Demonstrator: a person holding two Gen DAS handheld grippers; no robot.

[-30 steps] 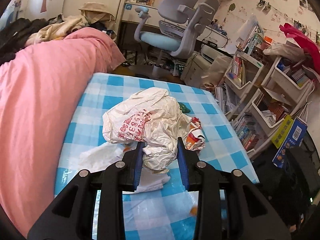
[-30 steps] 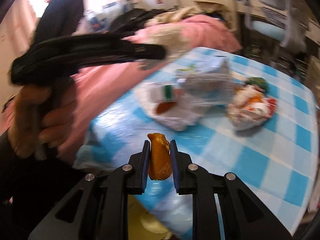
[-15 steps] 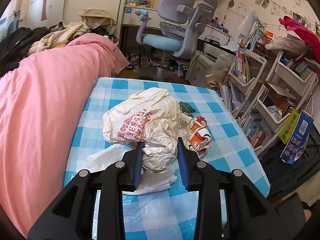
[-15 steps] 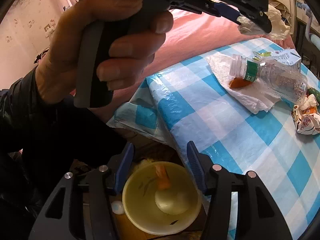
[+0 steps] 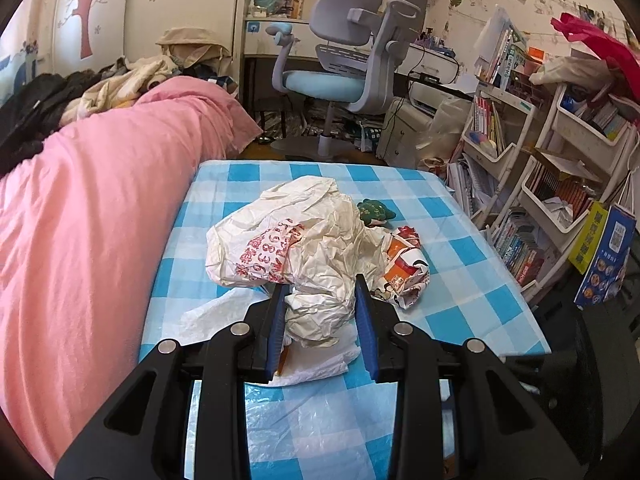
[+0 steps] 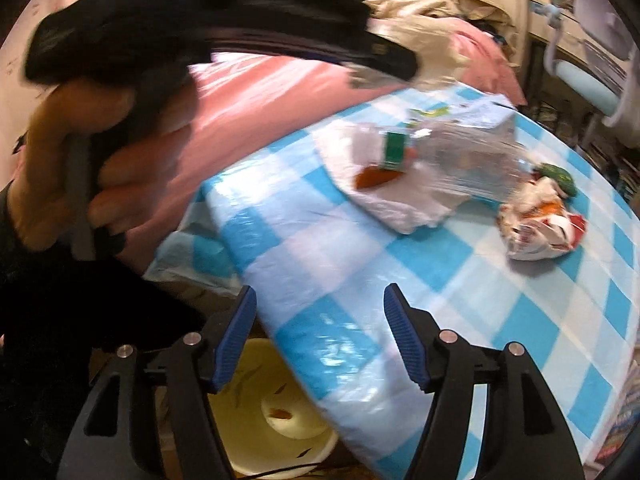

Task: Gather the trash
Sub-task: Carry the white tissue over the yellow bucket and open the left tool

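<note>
My left gripper (image 5: 320, 312) pinches the crumpled bag (image 5: 296, 240); my right gripper (image 6: 320, 336) gapes empty. Ahead lies an orange scrap (image 6: 374, 178); I should approach it low, then close squarely.

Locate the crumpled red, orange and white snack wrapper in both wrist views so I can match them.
Left wrist view: the crumpled red, orange and white snack wrapper lies right of centre, partly behind the held cream plastic bag.
Right wrist view: the same wrapper lies at the right, in the open.
Shared landmark: the small green object just beyond it on the blue-and-white checked tablecloth.
</note>
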